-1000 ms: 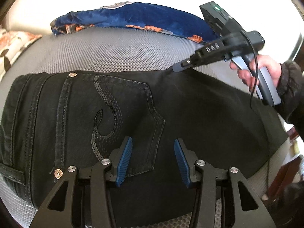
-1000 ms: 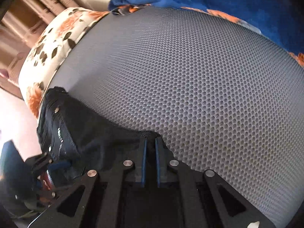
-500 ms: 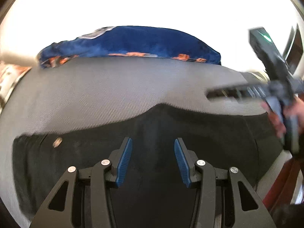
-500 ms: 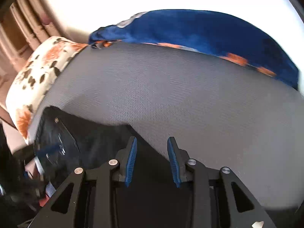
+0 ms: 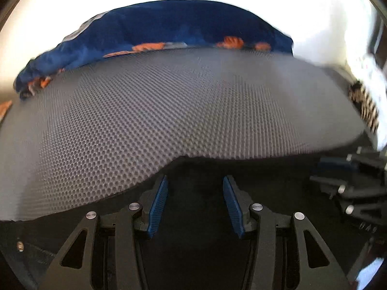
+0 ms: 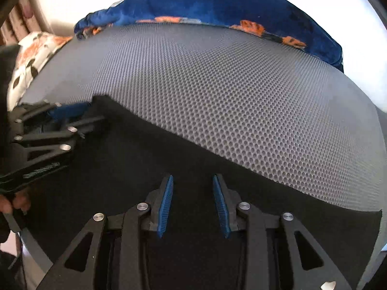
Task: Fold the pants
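The black pants point(image 5: 198, 253) lie flat on a grey honeycomb mat point(image 5: 169, 111), filling the bottom of both views point(image 6: 116, 169). My left gripper point(image 5: 195, 182) is open and empty, low over the pants near their far edge. My right gripper point(image 6: 192, 180) is open and empty, also over the pants. Each gripper shows in the other's view: the right one at the right edge point(image 5: 338, 169), the left one at the left edge point(image 6: 70, 116), near the pants' far corner.
A blue blanket with orange patches point(image 6: 217, 4) lies along the mat's far edge point(image 5: 169, 26). A floral cushion point(image 6: 31, 55) sits at the far left. A black-and-white checked object point(image 5: 367, 108) is at the right.
My right gripper let go of the pants' edge and opened. Both grippers pulled back toward the near side and lower over the pants. The left gripper stayed open.
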Demonstrator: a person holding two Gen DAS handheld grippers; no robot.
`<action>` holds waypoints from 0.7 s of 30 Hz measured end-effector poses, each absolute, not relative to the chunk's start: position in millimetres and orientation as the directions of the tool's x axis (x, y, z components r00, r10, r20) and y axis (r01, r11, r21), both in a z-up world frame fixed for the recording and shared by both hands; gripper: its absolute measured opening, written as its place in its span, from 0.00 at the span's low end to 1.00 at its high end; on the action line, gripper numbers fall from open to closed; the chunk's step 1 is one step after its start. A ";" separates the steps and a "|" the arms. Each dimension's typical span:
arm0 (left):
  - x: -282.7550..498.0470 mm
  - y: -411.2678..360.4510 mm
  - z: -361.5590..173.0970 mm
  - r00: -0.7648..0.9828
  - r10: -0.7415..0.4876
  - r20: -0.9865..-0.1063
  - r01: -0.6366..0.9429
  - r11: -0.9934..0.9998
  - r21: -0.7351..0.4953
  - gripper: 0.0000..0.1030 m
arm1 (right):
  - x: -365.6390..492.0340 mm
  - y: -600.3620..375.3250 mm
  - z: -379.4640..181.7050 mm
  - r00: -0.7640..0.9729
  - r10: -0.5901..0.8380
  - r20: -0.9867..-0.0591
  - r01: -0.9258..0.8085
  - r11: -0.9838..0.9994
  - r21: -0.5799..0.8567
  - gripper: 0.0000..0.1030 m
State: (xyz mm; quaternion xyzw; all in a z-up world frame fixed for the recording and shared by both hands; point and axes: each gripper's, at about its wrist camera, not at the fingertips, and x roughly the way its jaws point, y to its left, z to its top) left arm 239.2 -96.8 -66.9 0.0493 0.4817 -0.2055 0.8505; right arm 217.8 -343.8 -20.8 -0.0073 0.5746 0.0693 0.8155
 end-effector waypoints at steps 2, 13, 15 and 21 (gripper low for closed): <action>238.9 -97.2 -64.4 0.451 -0.295 -0.842 0.392 0.913 -0.110 0.48 | 220.5 -346.7 -20.2 0.340 0.120 -0.933 -0.104 0.991 0.090 0.32; 165.6 -83.4 -37.1 0.515 -0.296 -0.804 0.423 0.904 -0.062 0.48 | 175.8 -415.7 -15.1 0.361 0.109 -0.926 0.043 0.990 0.134 0.26; 150.3 -77.5 -39.1 0.504 -0.300 -0.810 0.419 0.905 -0.075 0.48 | 167.8 -436.5 -13.6 0.356 0.085 -0.931 0.092 0.988 0.126 0.26; 124.7 -55.4 -57.6 0.473 -0.240 -0.848 0.368 0.928 -0.057 0.48 | 132.6 -508.1 -13.8 0.335 -0.058 -0.940 0.250 0.968 0.029 0.31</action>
